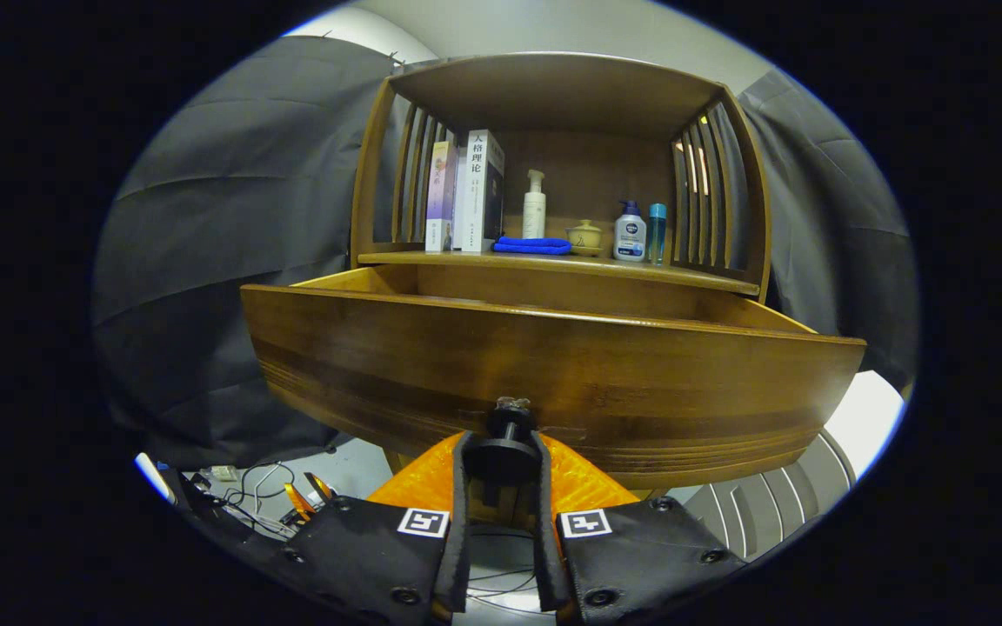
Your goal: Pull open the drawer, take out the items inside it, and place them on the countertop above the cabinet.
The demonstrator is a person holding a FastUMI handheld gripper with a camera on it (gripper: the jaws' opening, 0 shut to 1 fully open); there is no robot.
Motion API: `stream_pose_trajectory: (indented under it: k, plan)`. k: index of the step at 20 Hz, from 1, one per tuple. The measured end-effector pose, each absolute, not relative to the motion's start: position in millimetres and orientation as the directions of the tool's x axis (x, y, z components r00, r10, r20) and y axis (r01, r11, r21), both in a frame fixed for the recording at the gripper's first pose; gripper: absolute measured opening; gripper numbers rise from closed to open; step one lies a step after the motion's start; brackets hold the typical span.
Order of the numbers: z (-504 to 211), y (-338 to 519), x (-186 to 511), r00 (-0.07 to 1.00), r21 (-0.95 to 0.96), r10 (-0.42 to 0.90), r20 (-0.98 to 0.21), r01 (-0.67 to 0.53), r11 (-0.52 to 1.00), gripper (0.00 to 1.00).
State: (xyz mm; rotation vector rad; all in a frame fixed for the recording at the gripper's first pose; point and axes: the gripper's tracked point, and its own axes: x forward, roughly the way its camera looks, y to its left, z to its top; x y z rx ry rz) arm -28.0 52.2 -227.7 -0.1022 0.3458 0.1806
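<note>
1. The fingers are closed on the drawer knob point(510, 435), one on each side of its dark round disc, so the gripper point(502, 487) has hold of the pull and nothing else.

2. The drawer point(553, 365) sits right at 12 o'clock from the fingers, front panel wide across, long axis running 9 to 3. It's already well out of the cabinet; you can see the side walls running back toward the shelf.

3. The relation that matters next, I'd say: whatever's inside lies beyond and above the front panel, toward 12 o'clock. So the fingers would need to let go of the knob, lift over the top rim and go in from above.

4. Catch: the drawer floor is hidden by the front panel from this low angle. Can't tell what items are in there, or how many.

5. The tabletop point(431, 258) above already holds stuff: books point(466, 191) at 11 o'clock, a white pump bottle point(534, 206), a folded blue cloth point(532, 246), a small lidded jar point(585, 235), then a lotion bottle point(630, 231) and a teal bottle point(657, 231) toward 1 o'clock. Free space looks tight, mostly along the front edge.

6. Cables on the floor at 8 o'clock are too small to make out.
</note>
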Motion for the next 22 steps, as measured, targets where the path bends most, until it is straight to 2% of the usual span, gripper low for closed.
stream_pose_trajectory:
  k: [9, 13, 15, 20, 22]
  plan:
    - [-227, 52, -42, 0.923, -0.083, 0.180, -0.342, -0.220, 0.972, 0.33]
    - [-198, 55, -46, 0.950, -0.118, 0.201, -0.237, -0.234, 0.965, 0.50]
    - [-175, 56, -48, 0.956, -0.141, 0.230, -0.181, -0.257, 0.956, 0.51]
    - [-128, 61, -37, 0.960, -0.116, 0.253, -0.122, -0.267, 0.957, 0.98]
    - [-117, 61, -29, 0.957, -0.100, 0.258, -0.132, -0.272, 0.957, 0.97]
